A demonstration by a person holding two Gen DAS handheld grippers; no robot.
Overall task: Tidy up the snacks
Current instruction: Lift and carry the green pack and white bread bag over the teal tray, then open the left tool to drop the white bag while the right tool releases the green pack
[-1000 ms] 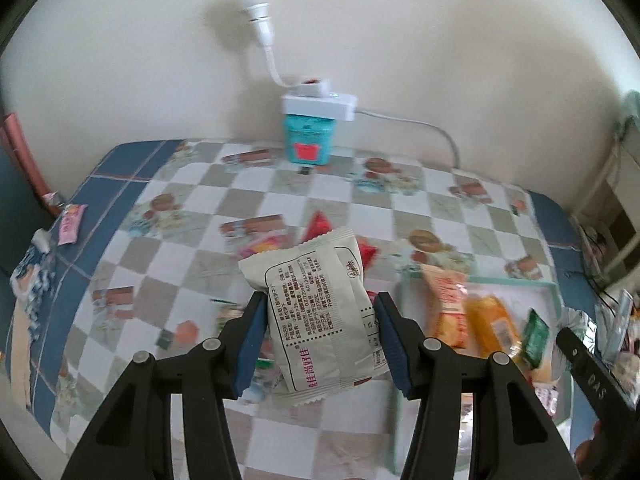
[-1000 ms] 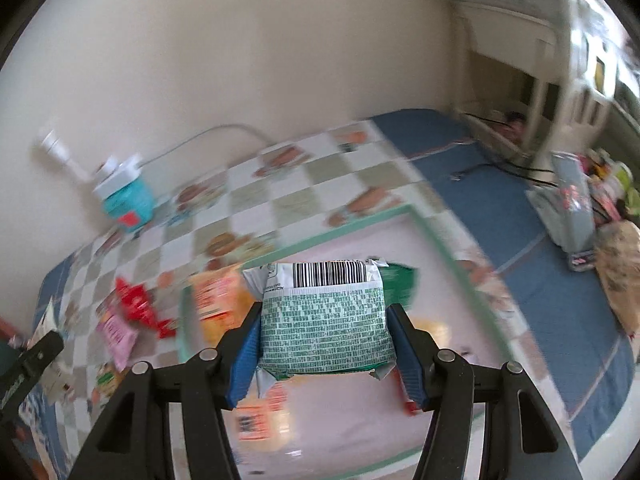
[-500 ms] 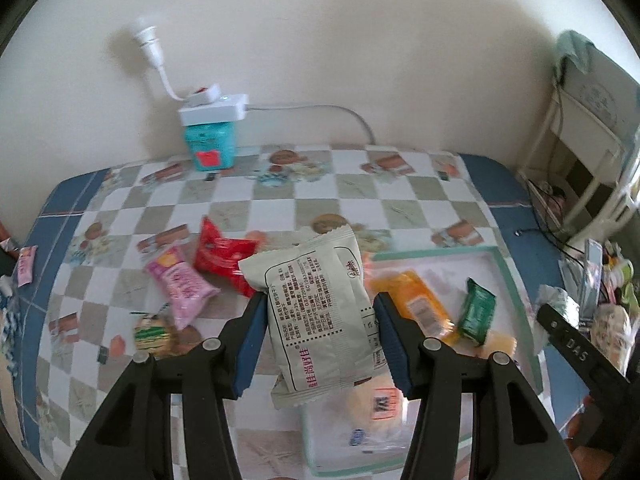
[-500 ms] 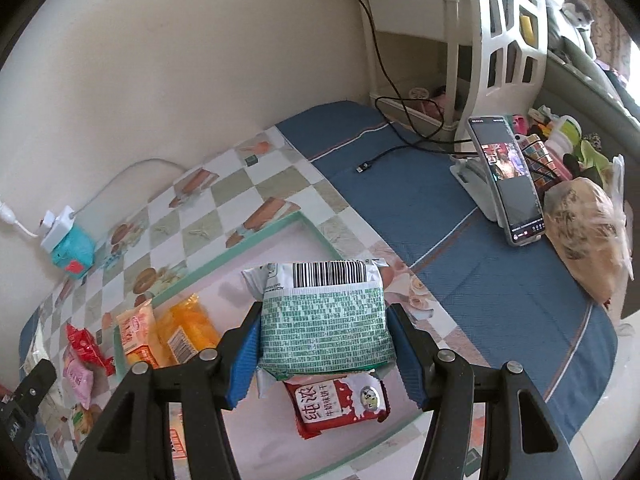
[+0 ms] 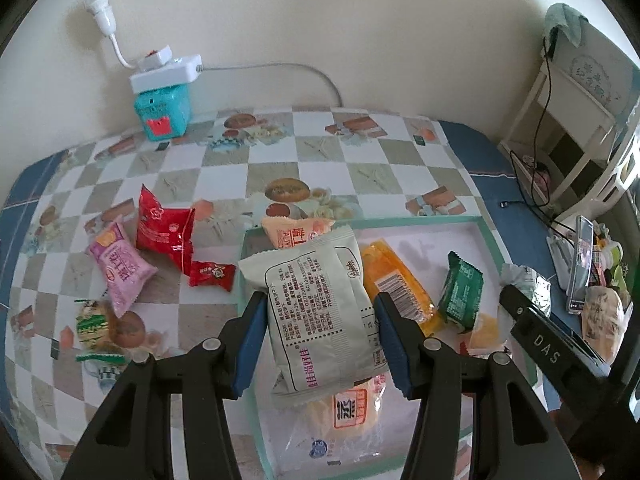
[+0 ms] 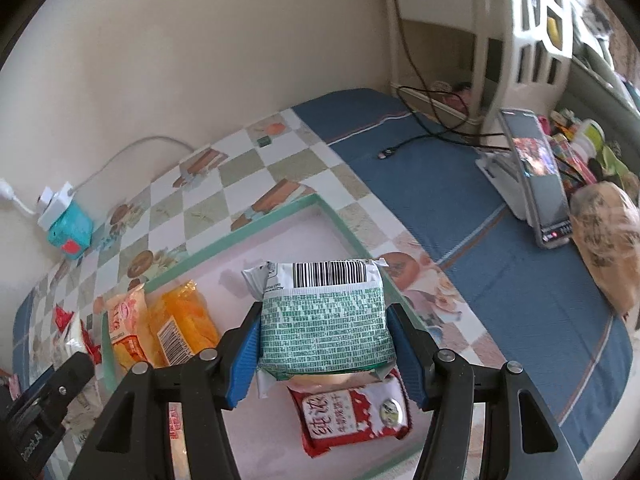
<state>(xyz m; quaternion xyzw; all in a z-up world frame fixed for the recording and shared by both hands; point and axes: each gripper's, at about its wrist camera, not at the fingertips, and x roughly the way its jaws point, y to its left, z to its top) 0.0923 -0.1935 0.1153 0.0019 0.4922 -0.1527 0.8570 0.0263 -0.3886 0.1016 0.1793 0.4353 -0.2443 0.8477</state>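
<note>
Both your hands have carried their snacks over the tray [image 5: 486,227], left gripper [image 5: 322,334] clamped on the grey-green packet [image 5: 316,312] and right gripper [image 6: 322,350] on the green-patterned packet [image 6: 324,330], so next lower each and release inside.

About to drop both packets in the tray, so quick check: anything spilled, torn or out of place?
Nothing spilled or torn. A few snacks still lie loose on the tablecloth left of the tray: a pink packet, a red packet and a small red candy.
</note>
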